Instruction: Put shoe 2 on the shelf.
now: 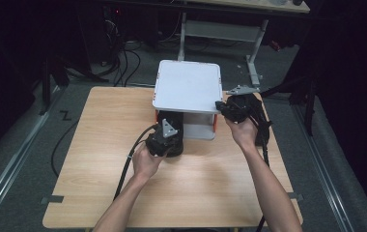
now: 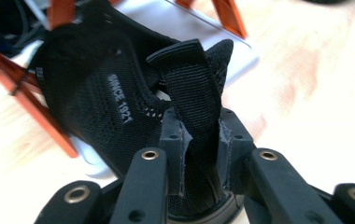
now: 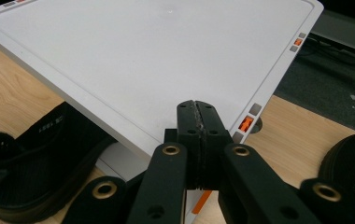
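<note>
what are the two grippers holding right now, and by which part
The left gripper clamps the black knit shoe by its tongue. The right gripper is shut, holding nothing, jaws resting on the white shelf top's corner.

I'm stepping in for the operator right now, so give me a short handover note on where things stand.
Left tongs: shut on the tongue of the black shoe, at the lower level of the white shelf, between its orange legs.
Right tongs: shut, empty, at the near right corner of the shelf top, seemingly steadying it.
A second black shoe lies on the table at the right.
Done: first shoe gripped.
Left: whether it is going in or coming out cannot be told from this; the second shoe is untouched.
</note>
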Motion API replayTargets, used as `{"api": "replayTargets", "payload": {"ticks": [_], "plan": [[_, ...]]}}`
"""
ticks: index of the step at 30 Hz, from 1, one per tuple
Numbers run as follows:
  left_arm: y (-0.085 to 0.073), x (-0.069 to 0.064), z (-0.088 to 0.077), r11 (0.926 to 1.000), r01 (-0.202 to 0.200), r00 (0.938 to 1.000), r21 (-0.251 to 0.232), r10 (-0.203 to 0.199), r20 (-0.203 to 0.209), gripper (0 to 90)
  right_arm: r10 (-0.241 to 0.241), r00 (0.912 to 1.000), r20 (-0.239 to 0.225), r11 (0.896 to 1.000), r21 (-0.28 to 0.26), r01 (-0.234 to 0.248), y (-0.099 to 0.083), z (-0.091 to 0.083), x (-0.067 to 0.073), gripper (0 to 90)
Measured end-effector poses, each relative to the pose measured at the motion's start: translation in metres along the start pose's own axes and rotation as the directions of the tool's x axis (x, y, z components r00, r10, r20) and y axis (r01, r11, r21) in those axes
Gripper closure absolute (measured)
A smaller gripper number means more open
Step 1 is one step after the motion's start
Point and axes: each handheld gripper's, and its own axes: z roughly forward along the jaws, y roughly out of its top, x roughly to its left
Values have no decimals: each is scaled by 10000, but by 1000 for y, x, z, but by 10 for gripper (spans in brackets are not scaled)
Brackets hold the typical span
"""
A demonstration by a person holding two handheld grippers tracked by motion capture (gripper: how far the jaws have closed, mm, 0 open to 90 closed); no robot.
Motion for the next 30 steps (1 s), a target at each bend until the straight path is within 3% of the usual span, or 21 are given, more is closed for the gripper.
{"api": "replayTargets", "payload": {"ticks": [2,10,21,30], "plan": [[3,3,3,9996,248,9997,-160,-249,-68,766,2,10000,-12,10000,-20,-2,0,0,0,898],[1,6,28,9962,201,9977,-847,-255,-625,770,91,9999,-73,9999,-119,-92,-1,0,-1,898],[2,16,51,9870,479,9934,-1536,-632,-959,758,89,9999,-80,9999,-129,-90,-1,0,-1,898],[3,22,60,9755,1059,9867,-1928,-1271,-1009,761,52,10000,-7,9999,-120,-52,-1,1,0,898]]}}
